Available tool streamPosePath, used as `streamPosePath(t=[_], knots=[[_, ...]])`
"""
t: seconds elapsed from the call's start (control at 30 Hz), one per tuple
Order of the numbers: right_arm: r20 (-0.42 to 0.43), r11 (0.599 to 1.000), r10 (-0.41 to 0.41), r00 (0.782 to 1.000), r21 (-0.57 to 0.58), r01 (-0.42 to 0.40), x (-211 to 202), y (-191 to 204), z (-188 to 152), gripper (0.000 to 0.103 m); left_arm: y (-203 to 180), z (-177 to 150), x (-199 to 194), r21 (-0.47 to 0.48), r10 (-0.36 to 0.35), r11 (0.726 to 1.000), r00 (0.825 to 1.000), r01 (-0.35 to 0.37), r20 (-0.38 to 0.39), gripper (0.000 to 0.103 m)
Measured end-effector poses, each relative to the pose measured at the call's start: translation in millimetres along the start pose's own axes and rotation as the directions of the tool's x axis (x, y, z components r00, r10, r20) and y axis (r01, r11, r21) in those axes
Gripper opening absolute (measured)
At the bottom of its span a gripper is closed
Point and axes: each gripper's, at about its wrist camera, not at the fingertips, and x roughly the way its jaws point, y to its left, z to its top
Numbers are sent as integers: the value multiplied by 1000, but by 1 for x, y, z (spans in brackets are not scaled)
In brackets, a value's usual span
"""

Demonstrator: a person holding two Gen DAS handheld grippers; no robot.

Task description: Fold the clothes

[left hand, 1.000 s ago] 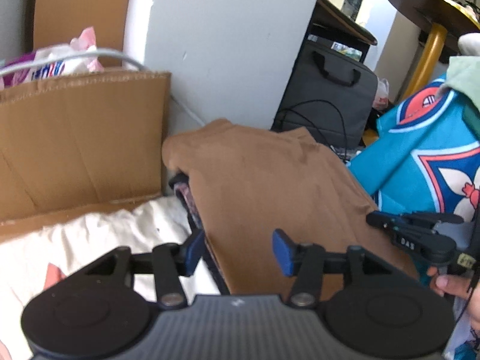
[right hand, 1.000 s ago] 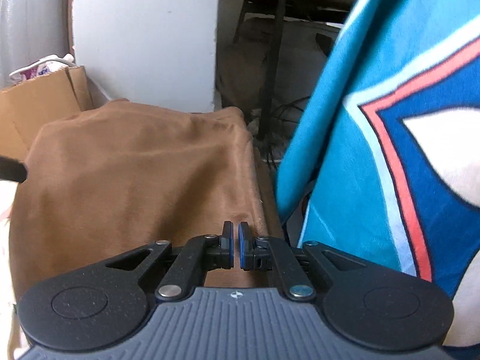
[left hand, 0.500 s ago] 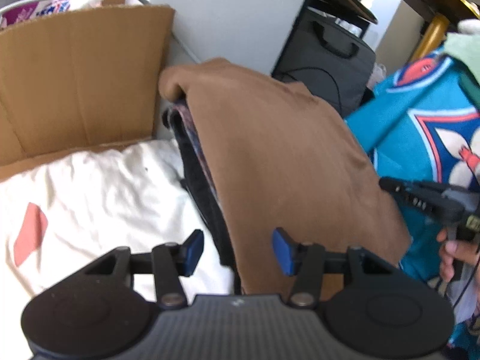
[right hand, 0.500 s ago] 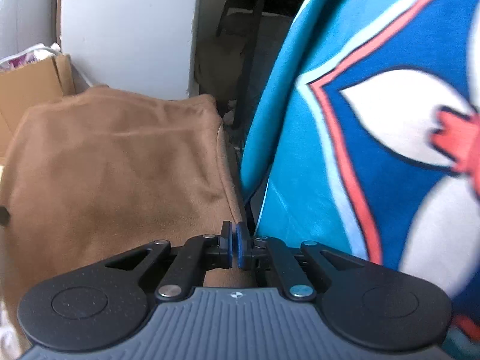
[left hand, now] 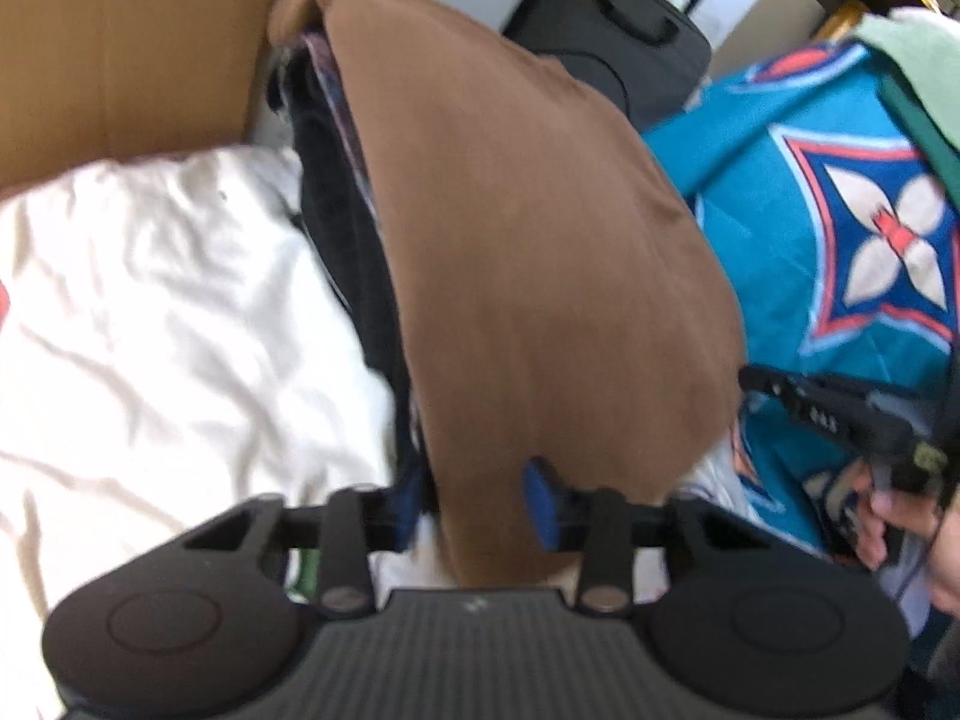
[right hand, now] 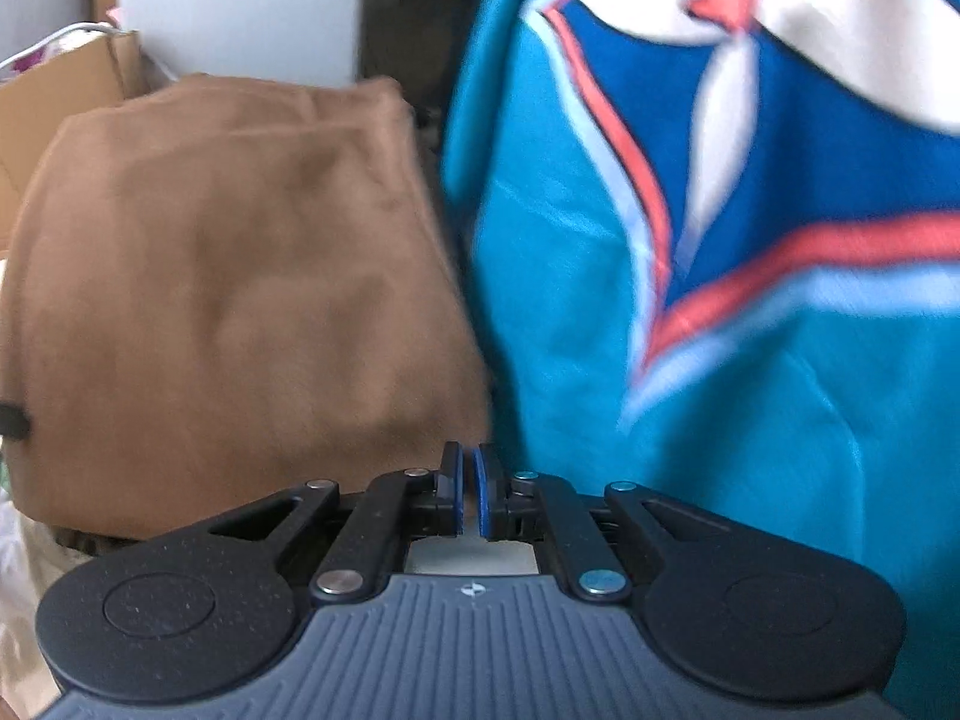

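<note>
In the left wrist view, the left tongs [left hand: 474,501] are closing around the near edge of the brown garment [left hand: 528,240], which is lying folded on top of a stack of darker clothes [left hand: 342,228]. The brown hem is sitting between the blue pads, but blur is hiding whether they are pressing on it yet. A white sheet [left hand: 168,300] is spreading to the stack's left, a cardboard box [left hand: 138,48] is standing beyond it, and a teal patterned cloth [left hand: 840,210] is lying to the right. The right tongs [left hand: 840,414] are showing at the right edge, gripped by a hand [left hand: 900,516].

In the right wrist view, the right tongs [right hand: 468,492] are standing narrow, easing apart slightly, with only a slim gap and nothing clearly caught between the pads. The brown garment [right hand: 228,300] is filling the left half, touching the teal patterned cloth [right hand: 750,360] on the right.

For a clean grasp, the left tongs should probably be pinching only the top brown layer, not the dark clothes beneath, while the right tongs take the opposite near corner so the edge lifts evenly.
</note>
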Motion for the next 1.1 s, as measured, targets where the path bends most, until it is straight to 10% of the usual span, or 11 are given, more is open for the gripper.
streamPosePath(t=[0.2,0.53,0.7,1.1], knots=[[-21,999,39,999,38,-38,-17,0,-9,12,1,-11,-17,-13,-42,999,999,41,-30,10],[-61,985,140,988,112,-132,-54,22,1,49,-17,-17,-58,1,-1,1000,994,1,-105,11],[-88,976,186,979,131,-174,-80,34,22,72,-25,-2,-90,-38,133,990,986,-137,-99,71],[-190,933,261,946,302,-197,-157,38,85,100,-59,63,-187,-78,252,962,961,-261,-118,99]])
